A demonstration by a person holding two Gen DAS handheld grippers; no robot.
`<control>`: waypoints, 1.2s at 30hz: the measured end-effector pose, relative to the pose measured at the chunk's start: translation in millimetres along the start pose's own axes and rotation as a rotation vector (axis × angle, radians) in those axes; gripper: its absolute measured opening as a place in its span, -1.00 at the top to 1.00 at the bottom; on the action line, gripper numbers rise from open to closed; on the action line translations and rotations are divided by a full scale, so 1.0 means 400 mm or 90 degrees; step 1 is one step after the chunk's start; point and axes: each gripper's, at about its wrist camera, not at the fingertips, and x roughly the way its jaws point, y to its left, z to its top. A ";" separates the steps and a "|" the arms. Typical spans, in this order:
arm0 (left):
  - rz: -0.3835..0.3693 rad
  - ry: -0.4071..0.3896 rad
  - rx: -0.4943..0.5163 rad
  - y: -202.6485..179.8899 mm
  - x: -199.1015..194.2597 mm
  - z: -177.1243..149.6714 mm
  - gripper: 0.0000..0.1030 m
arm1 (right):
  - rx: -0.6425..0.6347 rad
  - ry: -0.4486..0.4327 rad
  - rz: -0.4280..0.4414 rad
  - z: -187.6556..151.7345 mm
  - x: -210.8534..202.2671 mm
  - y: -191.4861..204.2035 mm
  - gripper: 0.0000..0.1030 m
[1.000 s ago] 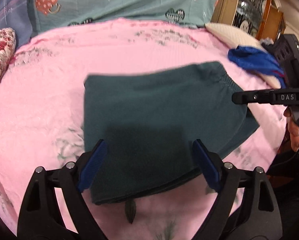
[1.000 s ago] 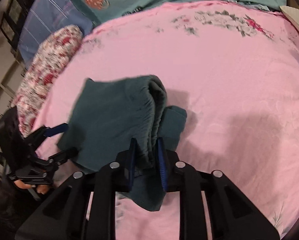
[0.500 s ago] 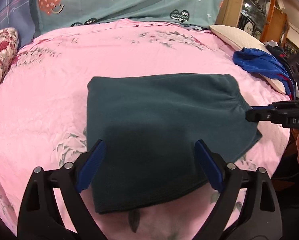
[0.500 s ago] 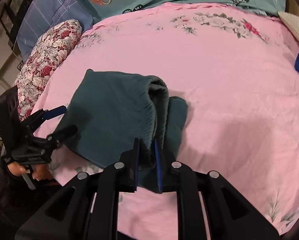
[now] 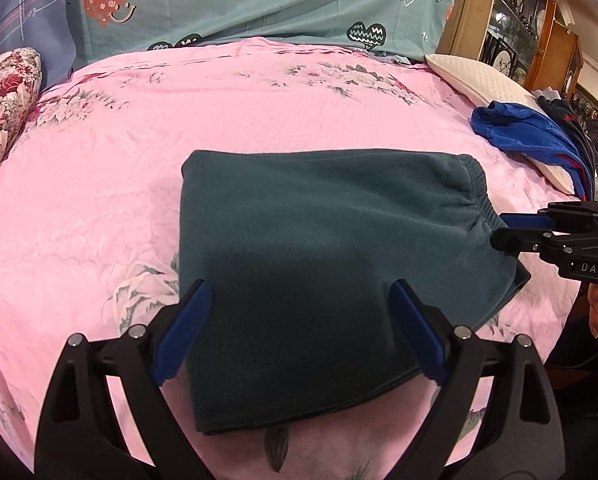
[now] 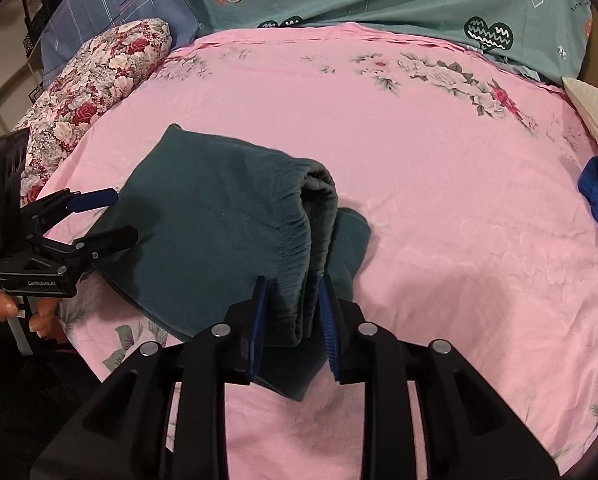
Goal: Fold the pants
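Observation:
The dark green pants (image 5: 323, 264) lie folded into a compact rectangle on the pink floral bedsheet (image 5: 259, 112). My left gripper (image 5: 301, 320) is open and empty, its blue pads hovering over the near part of the pants. My right gripper (image 6: 293, 304) has its pads around the elastic waistband (image 6: 299, 248) at the pants' right end, with the jaws slightly parted. In the left wrist view the right gripper (image 5: 511, 228) sits at the waistband's edge. In the right wrist view the left gripper (image 6: 99, 216) is open at the pants' left side.
A blue garment (image 5: 527, 136) lies on a white pillow (image 5: 479, 80) at the right. A floral pillow (image 6: 91, 76) is at the left. A teal heart-print cover (image 5: 259, 0) lies at the back. A wooden cabinet (image 5: 511, 20) stands far right.
The right gripper lowered the waistband end onto the bed and its jaws widened a little. The pants now lie flat. The left gripper stayed open above the pants.

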 end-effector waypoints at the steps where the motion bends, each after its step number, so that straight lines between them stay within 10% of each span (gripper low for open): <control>1: 0.000 0.002 0.000 -0.001 0.000 0.000 -0.79 | 0.006 0.005 0.001 0.000 0.008 -0.003 0.47; 21: -0.007 -0.053 0.029 -0.026 -0.078 0.023 -0.79 | 0.070 -0.055 0.049 0.023 -0.140 0.027 0.73; 26: 0.011 0.053 0.046 -0.027 0.042 0.001 -0.82 | 0.106 0.082 -0.010 -0.048 -0.008 -0.004 0.44; 32: -0.030 -0.018 0.025 -0.011 -0.072 0.029 -0.79 | 0.074 -0.089 -0.015 0.027 -0.147 0.018 0.30; 36: -0.012 0.013 0.042 -0.026 -0.038 0.015 -0.81 | 0.082 -0.076 0.034 0.113 -0.070 0.027 0.33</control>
